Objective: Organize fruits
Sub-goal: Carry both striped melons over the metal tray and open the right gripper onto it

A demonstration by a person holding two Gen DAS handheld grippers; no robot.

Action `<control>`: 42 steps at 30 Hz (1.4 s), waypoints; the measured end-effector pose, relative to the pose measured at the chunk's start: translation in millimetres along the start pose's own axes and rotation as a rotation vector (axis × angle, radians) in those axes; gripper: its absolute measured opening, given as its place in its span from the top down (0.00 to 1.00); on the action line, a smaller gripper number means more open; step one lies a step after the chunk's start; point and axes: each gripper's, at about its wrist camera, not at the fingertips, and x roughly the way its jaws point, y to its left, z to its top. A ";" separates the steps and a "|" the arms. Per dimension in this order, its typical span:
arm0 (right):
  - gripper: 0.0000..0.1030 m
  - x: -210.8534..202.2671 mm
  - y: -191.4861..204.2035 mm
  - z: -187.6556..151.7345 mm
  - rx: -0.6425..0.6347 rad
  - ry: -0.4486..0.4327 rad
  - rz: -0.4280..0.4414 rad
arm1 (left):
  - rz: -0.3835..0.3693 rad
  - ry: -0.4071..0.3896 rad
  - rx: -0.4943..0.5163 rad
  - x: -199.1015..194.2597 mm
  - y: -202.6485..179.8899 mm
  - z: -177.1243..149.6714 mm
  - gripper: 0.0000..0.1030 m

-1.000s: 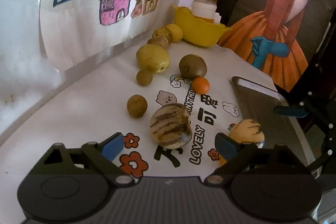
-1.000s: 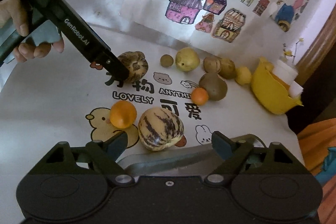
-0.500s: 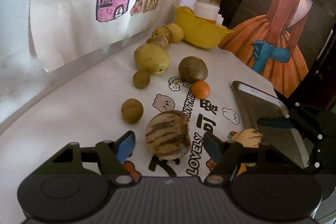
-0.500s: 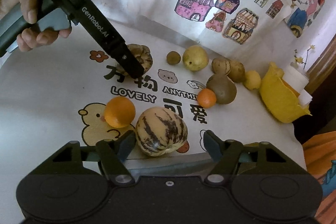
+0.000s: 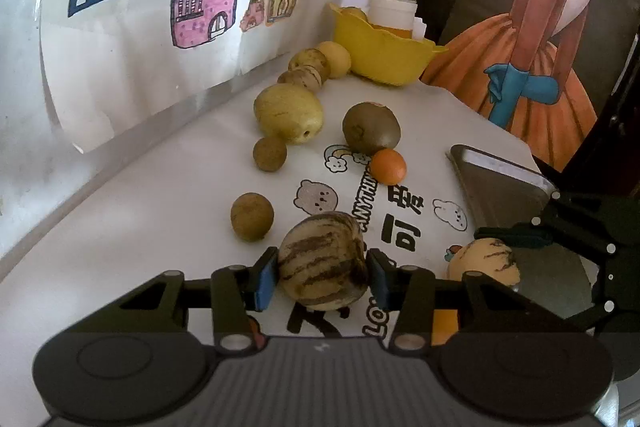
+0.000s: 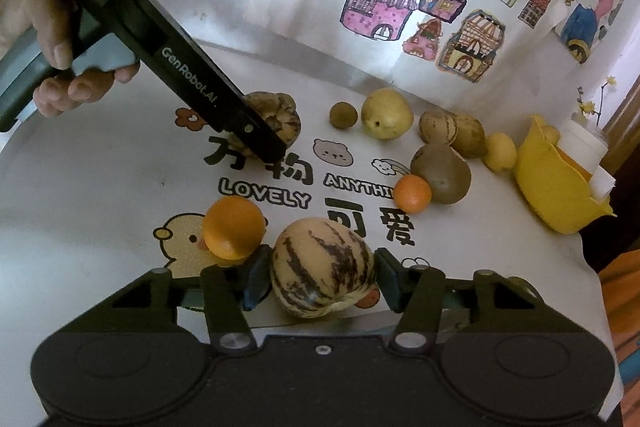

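**Squeezing two striped melons at once, here's how I'd play it**

Closing both sets of jaws right now, one fruit each. My left gripper (image 5: 323,277) has the browner striped melon (image 5: 323,263) sitting square between its blue pads (image 5: 265,279), and from the left wrist view both pads look right up against the skin, so I'd call that one grasped or as good as. The right gripper (image 6: 320,277) is coming in on the yellower striped melon (image 6: 322,267) at the near edge of the printed tablecloth (image 6: 100,211), just in front of the metal tray (image 5: 504,195). There I still see a sliver of gap on both sides, so not clamped yet.

My tips for this bit:

- Let the pads finish closing before any lift. Those melons are round and smooth, I reckon they'd roll out of a half grip.
- Watch the big orange (image 6: 234,227). It's touching the right gripper's left finger, and a nudge could send it rolling.
- Keep both hands steady and pitched down as they are, so each fruit stays centred.

Tray's probably the destination, but that's my guess. The rest of the fruit sits further back toward the yellow bowl (image 6: 556,187).
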 end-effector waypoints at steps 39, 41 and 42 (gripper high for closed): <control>0.45 -61.6 -128.7 -80.5 0.394 0.041 -0.471 | -0.300 -0.035 0.156 98.5 -148.8 72.4 0.52; 0.45 -57.5 -131.2 -85.1 0.401 0.052 -0.478 | -0.305 -0.031 0.171 109.5 -156.8 72.3 0.52; 0.45 -54.8 -132.8 -86.7 0.404 0.058 -0.482 | -0.303 -0.030 0.179 114.1 -161.4 72.4 0.52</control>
